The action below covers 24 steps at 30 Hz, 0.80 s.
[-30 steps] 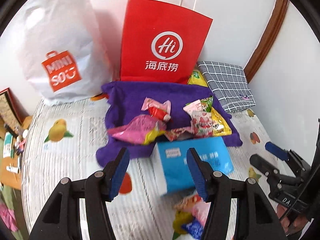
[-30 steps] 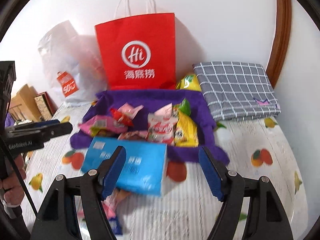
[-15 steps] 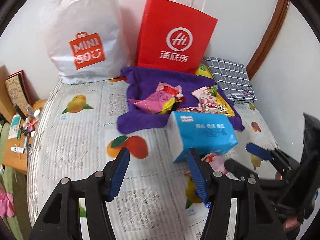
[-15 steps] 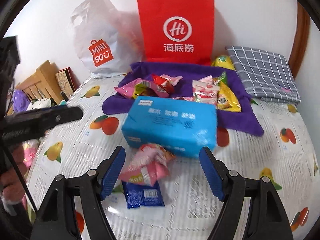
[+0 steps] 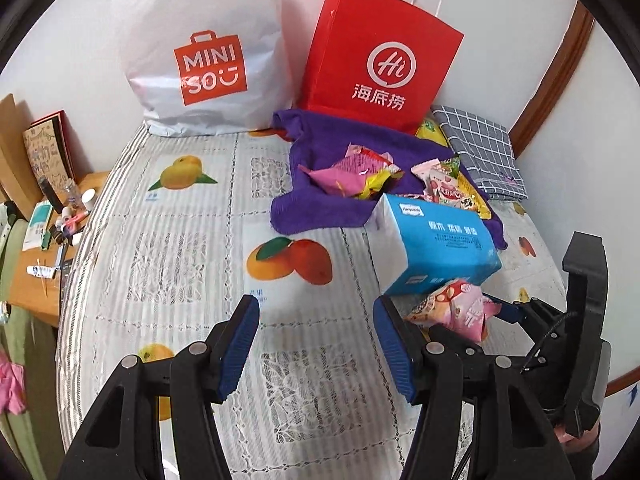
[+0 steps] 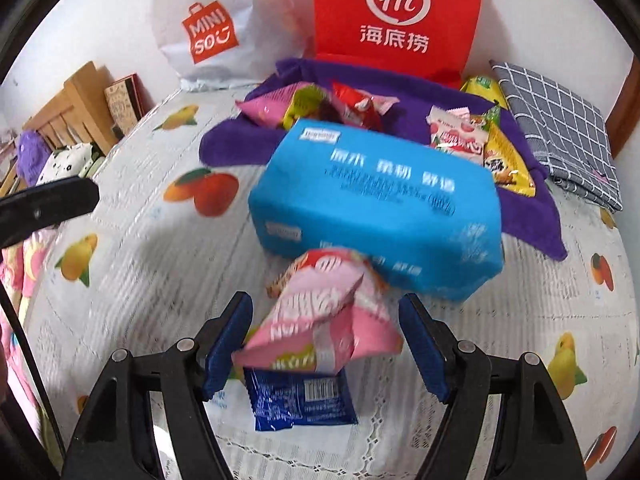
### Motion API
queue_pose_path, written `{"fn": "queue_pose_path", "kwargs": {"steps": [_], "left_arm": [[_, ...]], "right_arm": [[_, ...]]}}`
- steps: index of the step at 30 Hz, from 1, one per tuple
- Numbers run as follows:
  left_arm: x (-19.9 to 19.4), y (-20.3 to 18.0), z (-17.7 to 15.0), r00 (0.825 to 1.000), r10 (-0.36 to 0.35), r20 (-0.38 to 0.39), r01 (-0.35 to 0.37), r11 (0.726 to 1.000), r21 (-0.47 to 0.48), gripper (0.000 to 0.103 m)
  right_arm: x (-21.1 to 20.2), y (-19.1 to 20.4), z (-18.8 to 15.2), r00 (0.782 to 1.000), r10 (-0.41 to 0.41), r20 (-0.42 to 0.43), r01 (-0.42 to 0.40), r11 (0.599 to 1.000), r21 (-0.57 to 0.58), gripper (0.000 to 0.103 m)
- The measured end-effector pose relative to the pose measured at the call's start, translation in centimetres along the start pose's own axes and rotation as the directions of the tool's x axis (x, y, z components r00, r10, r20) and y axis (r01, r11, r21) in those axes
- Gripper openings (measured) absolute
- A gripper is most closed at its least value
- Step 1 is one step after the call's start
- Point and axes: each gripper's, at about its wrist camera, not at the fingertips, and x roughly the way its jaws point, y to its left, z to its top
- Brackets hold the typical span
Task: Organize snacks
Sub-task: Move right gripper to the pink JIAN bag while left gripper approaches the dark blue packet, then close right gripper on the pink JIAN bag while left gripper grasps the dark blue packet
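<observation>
Right gripper [image 6: 324, 336] wide open, straddling pink snack [image 6: 320, 320] beside blue pack [image 6: 376, 208]. Left gripper [image 5: 316, 344] open, empty. Pickup step; next: close, lift.

My left gripper [image 5: 316, 346] has black plastic arms with silver screws. Ribbed blue pads [image 5: 394, 354] line its fingers. My right gripper [image 6: 326, 346] looks alike.

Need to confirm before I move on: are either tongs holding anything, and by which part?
Nothing is held. Left tongs open over bare cloth; right tongs open around the pink snack packet, not clamped.
</observation>
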Motion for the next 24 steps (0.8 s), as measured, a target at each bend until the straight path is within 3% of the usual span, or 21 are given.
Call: {"fn": "queue_pose_path", "kwargs": {"steps": [4,8,17,24], "left_arm": [[0.0,-0.4,-0.5,1.0,0.004,-0.01,-0.004,1.0,0.003,0.057],[-0.1,-1.0,-0.8,1.0,0.013,-0.01,-0.013,1.0,0.013,0.057],[0.7,-4.8,-2.0,1.0,0.001,-0.031,0.001,0.998,0.062,0.057],[2.9,-8.0,-3.6,0.995,-0.043,-0.085,0.05,0.995,0.081,0.057]], "right_arm": [[0.5,-0.7,-0.4,1.0,0.013,0.005,-0.013,0.999,0.034,0.056],[-0.6,-1.5,-0.7,0.998,0.034,0.059,-0.038,0.997,0.067,0.046],[-4.2,-4.4,-2.7,0.989,0.042,0.141,-0.057,0.992,0.109,0.043],[-7.0,-9.0,-5.4,0.985,-0.054,0.166,0.029,0.988,0.15,0.043]]}}
